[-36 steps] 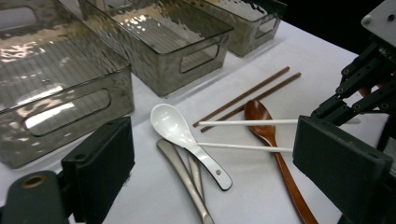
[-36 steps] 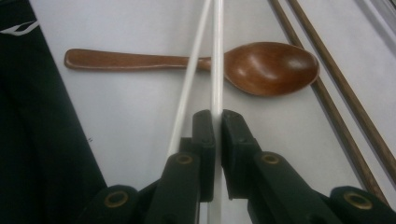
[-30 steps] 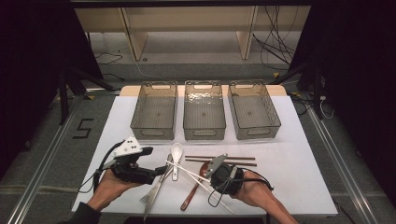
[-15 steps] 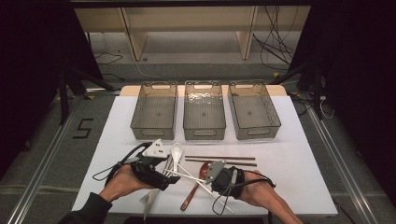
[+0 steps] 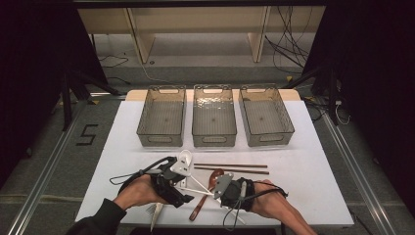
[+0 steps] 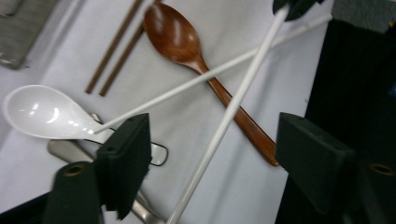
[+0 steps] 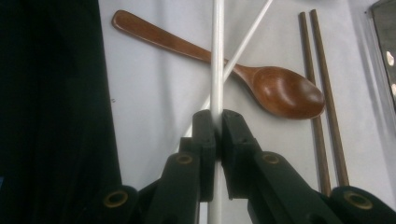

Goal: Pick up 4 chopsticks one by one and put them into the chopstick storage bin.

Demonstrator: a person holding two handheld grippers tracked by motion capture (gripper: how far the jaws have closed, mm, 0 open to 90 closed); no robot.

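my left gripper hangs with its jaws spread wide over the white spoon and a white chopstick, likely to take one, while my right gripper pinches that stick across the brown spoon, the brown chopsticks lying beyond.

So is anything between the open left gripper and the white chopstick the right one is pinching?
Nothing visible. The white chopstick already runs up between the left gripper's open jaws, with the right gripper shut on it.
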